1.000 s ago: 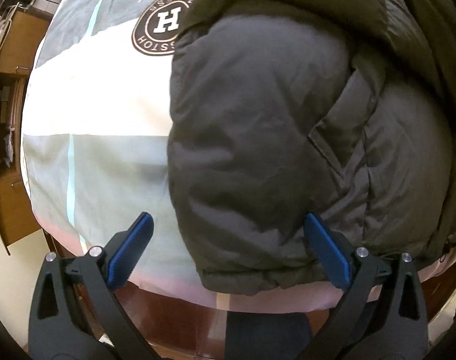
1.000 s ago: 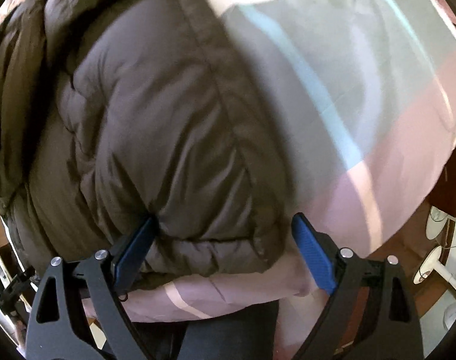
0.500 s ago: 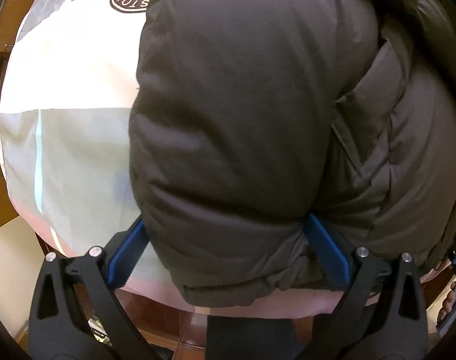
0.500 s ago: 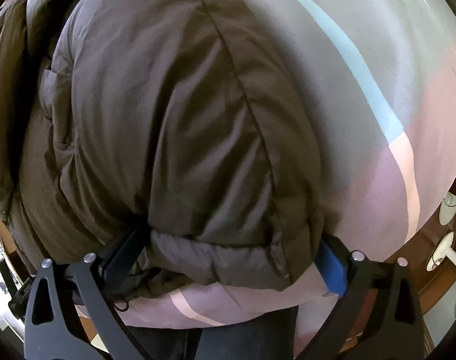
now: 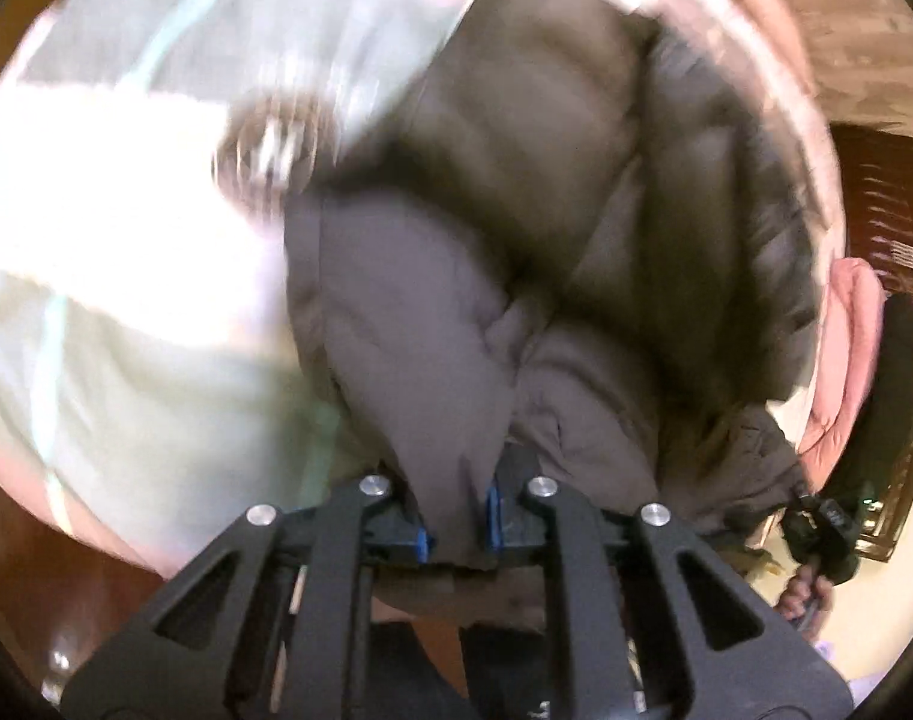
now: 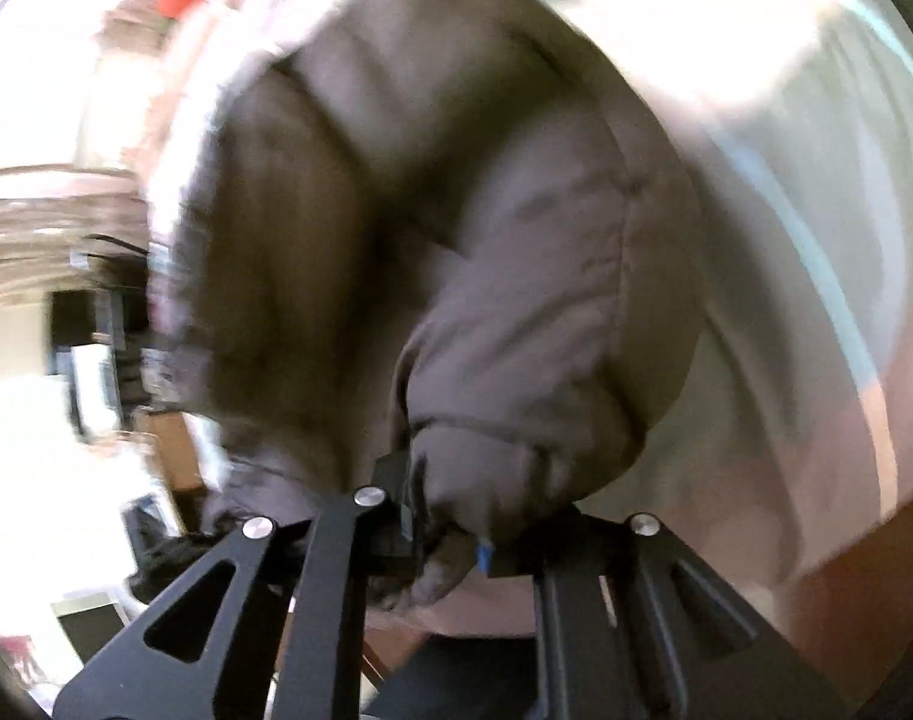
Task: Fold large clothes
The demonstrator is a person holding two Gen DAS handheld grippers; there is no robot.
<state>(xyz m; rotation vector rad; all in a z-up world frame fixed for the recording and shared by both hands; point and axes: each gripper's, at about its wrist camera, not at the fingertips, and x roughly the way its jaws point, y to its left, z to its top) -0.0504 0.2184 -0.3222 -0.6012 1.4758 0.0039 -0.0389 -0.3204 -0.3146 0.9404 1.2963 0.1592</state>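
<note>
A dark brown puffer jacket (image 5: 516, 252) lies on a bed with a pastel striped cover (image 5: 114, 312). My left gripper (image 5: 456, 525) is shut on the jacket's near hem at its left side, the cloth pinched between the blue pads. In the right wrist view the same jacket (image 6: 516, 300) fills the middle, and my right gripper (image 6: 444, 540) is shut on its near hem at the right side. The held hem is lifted off the cover. Both views are blurred by motion.
The bed cover (image 6: 816, 240) spreads to the right. A round brown logo (image 5: 270, 144) is printed on the cover beside the jacket. A pink garment (image 5: 846, 348) and dark wooden furniture (image 5: 888, 240) are at the right. Shelves and clutter (image 6: 96, 348) stand at the left.
Both grippers closed on the jacket's near hem, which they straddled open before. They have lifted it and pulled back, so more of the bed and room shows.
</note>
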